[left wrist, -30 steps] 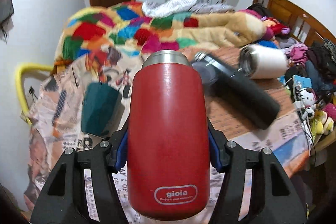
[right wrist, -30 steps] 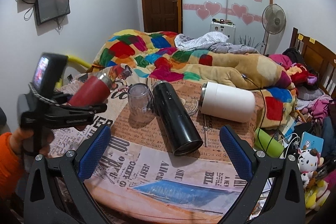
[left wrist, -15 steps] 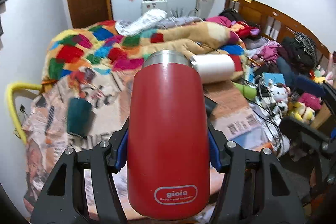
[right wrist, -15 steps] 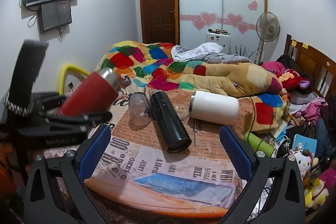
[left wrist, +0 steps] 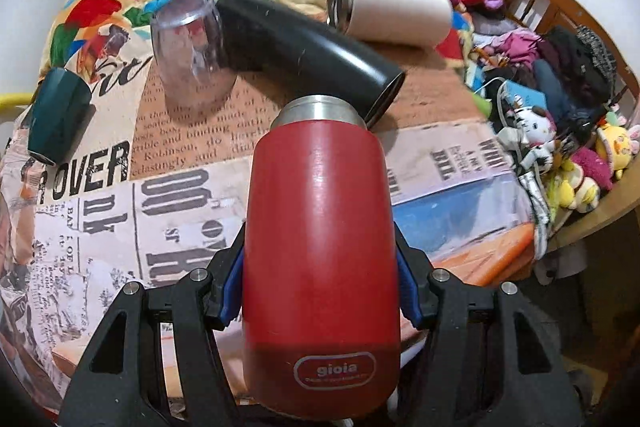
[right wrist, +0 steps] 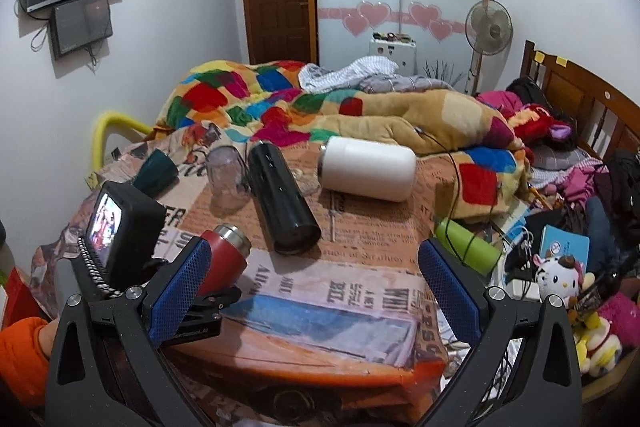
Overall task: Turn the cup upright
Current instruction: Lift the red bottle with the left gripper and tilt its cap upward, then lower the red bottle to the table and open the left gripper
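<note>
1. Furthest left on the newspaper-print tablecloth, a dark green cup lies on its side near the table's left edge.
2. Just right of it, a clear plastic cup stands mouth down, touching the closed end of a black flask that lies on its side with its open mouth toward the near right.
3. Near the centre, the left gripper has its blue pads pressed against both sides of the red cup, a red flask marked "gioia". Its steel neck points away from the camera, and its mouth sits close by the black flask's open end.
4. From the right wrist view, the red cup is tilted over the near left part of the table, neck aimed up and to the right, with the left gripper's camera unit behind it.
5. Far right of the black flask, a white tumbler lies on its side, steel rim facing left.
6. At the right, the right gripper hangs over the table's near edge, jaws spread wide with nothing between them.
</note>
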`<state>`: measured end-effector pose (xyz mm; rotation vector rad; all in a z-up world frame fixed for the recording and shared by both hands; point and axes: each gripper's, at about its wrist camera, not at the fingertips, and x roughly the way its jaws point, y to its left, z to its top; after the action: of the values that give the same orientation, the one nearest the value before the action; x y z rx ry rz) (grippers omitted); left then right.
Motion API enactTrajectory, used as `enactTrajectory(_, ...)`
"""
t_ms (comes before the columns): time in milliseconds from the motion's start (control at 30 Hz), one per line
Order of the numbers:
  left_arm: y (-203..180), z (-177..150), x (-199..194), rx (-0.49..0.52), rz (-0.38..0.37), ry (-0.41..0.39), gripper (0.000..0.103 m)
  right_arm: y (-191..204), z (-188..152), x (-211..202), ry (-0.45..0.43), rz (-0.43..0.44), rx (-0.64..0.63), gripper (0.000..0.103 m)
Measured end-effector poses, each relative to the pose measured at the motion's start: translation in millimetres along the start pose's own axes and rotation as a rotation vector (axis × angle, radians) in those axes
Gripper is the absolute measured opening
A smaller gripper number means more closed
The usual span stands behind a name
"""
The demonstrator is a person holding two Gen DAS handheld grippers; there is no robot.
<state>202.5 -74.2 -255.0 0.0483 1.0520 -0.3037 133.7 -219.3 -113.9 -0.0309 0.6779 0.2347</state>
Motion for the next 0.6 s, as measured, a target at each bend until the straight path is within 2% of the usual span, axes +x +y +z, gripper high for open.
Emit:
enactTrajectory(267,-2.6,-1.8,15.7,0.008,0.031,-0.004,0.061,-0.9,-7.1,9.4,0.046,-0.009,-0.003,0.103)
enactTrajectory(600,5.6,-5.8,23.4,-0.014,0.002,0.037,0.061,6.1,-9.4,20.6,0.092,0.002,-0.016,0.103)
